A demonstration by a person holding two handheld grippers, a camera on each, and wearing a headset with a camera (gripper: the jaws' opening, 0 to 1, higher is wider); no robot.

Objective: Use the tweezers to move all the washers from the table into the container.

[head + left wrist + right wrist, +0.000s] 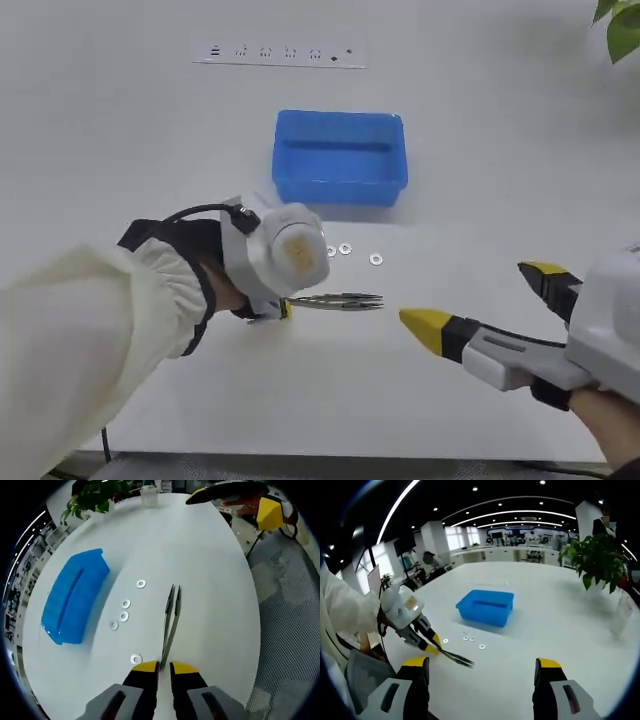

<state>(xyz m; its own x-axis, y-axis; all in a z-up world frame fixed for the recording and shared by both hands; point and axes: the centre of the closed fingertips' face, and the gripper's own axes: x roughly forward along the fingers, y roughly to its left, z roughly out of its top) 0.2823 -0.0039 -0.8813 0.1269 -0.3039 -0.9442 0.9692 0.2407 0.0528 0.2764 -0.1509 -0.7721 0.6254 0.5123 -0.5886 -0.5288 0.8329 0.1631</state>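
White table [150, 130]. Blue container [340, 157]: interior shows plain blue floor. Right gripper [481, 662] held off to the side, jaws wide apart. Left gripper [165, 667] clamped on the rear of the tweezers [170, 620], which lie flat. Five washers [125, 616] on the table between tweezers and container.

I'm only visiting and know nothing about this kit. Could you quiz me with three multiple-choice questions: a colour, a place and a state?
1. What colour is the container? A red; B blue; C green.
2. Where do the washers lie? A inside the container; B on the table; C on the floor.
3. How is the right gripper? A open; B shut on a washer; C shut on a leaf.
Answers: 1 B, its walls are blue. 2 B, they rest on the white top. 3 A, its jaws stand apart, empty.
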